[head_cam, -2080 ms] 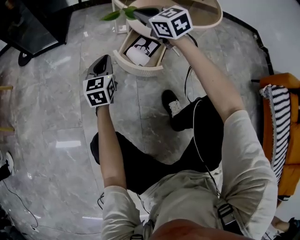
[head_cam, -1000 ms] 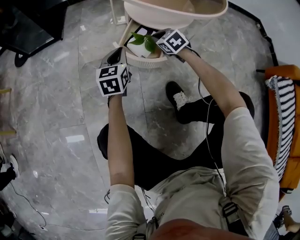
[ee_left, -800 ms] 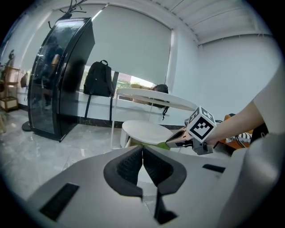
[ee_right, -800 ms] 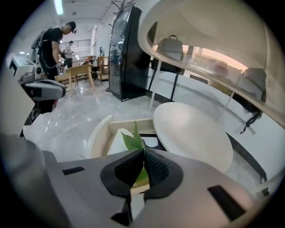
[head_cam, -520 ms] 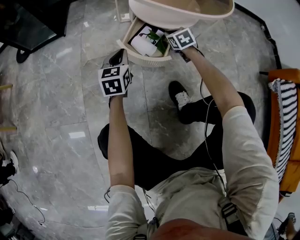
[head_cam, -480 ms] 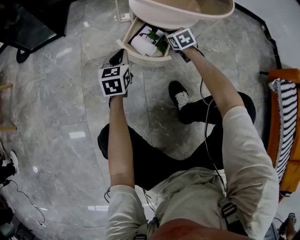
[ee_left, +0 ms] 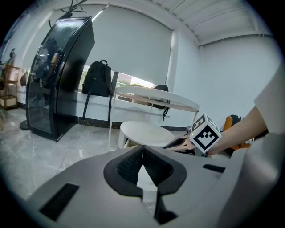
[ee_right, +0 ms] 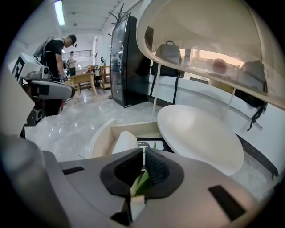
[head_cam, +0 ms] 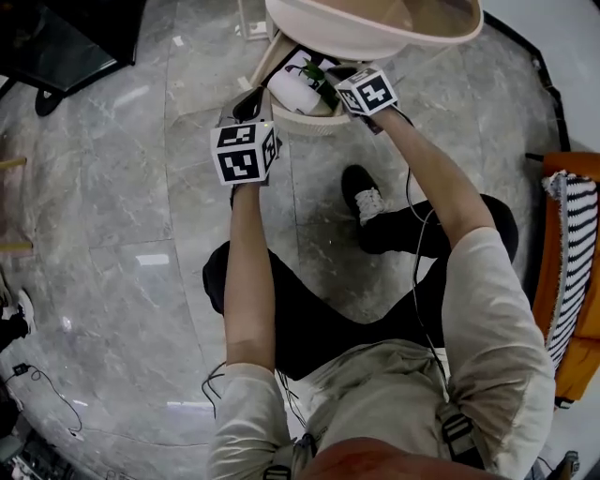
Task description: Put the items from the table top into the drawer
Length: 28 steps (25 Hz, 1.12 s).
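Note:
An open cream drawer (head_cam: 302, 118) juts out under the round table (head_cam: 375, 23). Inside it lie a white roll-shaped item (head_cam: 292, 91) and a black-and-white picture (ee_right: 144, 144). My right gripper (head_cam: 328, 75) hangs over the drawer, shut on a small green leafy plant (head_cam: 312, 71). In the right gripper view the leaves (ee_right: 141, 181) are pinched between the pads of the right gripper (ee_right: 143, 156), above the drawer wall (ee_right: 100, 133). My left gripper (head_cam: 251, 98) hovers at the drawer's front left, pads together, holding nothing. In its own view the left gripper (ee_left: 142, 151) points level past the table.
A round white lower shelf (ee_right: 200, 133) sits beside the drawer under the table top. A black cabinet (ee_left: 58, 75) and a backpack (ee_left: 99, 78) stand behind. An orange chair with striped cloth (head_cam: 572, 244) is at the right. My own shoe (head_cam: 364, 199) rests on the grey floor.
The right gripper has carried the plant from table-top height down over the open drawer. The left gripper has moved closer to the drawer's front.

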Each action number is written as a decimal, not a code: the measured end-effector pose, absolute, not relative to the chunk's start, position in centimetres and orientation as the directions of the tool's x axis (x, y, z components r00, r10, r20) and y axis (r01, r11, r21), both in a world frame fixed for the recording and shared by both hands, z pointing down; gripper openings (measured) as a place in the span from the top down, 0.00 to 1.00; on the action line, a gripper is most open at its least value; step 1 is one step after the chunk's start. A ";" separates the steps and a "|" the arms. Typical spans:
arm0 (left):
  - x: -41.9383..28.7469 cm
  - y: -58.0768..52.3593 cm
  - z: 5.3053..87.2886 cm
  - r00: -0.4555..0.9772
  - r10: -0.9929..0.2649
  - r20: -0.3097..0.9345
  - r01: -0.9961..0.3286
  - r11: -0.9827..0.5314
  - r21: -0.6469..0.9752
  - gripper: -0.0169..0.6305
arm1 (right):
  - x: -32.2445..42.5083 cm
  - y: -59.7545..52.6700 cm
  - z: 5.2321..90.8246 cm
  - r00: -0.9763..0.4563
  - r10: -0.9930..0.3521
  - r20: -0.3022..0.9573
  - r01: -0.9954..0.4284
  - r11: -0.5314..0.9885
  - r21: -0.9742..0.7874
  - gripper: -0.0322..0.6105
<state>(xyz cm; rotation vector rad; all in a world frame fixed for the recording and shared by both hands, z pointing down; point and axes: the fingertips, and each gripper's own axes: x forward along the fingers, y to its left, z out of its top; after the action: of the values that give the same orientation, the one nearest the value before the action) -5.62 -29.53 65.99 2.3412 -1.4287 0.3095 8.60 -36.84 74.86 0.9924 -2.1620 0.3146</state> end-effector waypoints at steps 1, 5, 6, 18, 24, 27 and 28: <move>-5.3 -29.9 66.5 0.458 -0.802 0.382 -0.889 -0.411 0.204 0.94 | 8.6 -37.0 74.9 -0.449 -0.555 0.701 -0.731 0.679 0.069 0.89; -5.6 -31.8 68.9 0.427 -0.809 0.404 -0.902 -0.348 0.255 0.94 | 9.4 -38.2 74.4 -0.415 -0.599 0.685 -0.804 0.594 0.032 0.89; -5.6 -32.4 69.2 0.418 -0.819 0.393 -0.900 -0.315 0.302 0.94 | 9.5 -38.6 73.6 -0.414 -0.618 0.668 -0.828 0.561 0.007 0.89; -4.0 -30.5 70.7 0.498 -0.777 0.386 -0.855 -0.366 0.367 0.94 | 9.2 -34.3 72.5 -0.433 -0.661 0.613 -0.852 0.522 -0.039 0.90; -2.8 -29.0 68.0 0.528 -0.772 0.354 -0.844 -0.432 0.317 0.94 | 8.8 -31.1 72.2 -0.427 -0.667 0.611 -0.854 0.520 -0.029 0.90; -2.3 -28.2 67.3 0.541 -0.766 0.347 -0.839 -0.458 0.295 0.94 | 8.6 -29.8 72.2 -0.428 -0.663 0.615 -0.852 0.523 -0.029 0.90; -2.3 -28.0 67.2 0.541 -0.764 0.350 -0.839 -0.466 0.279 0.94 | 8.5 -29.4 72.1 -0.427 -0.659 0.619 -0.848 0.530 -0.020 0.90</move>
<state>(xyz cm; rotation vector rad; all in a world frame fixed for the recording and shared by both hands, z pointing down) -2.28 -27.99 67.19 2.3648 -1.3068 0.2446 8.50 -29.45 72.08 1.2185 -2.2180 0.4473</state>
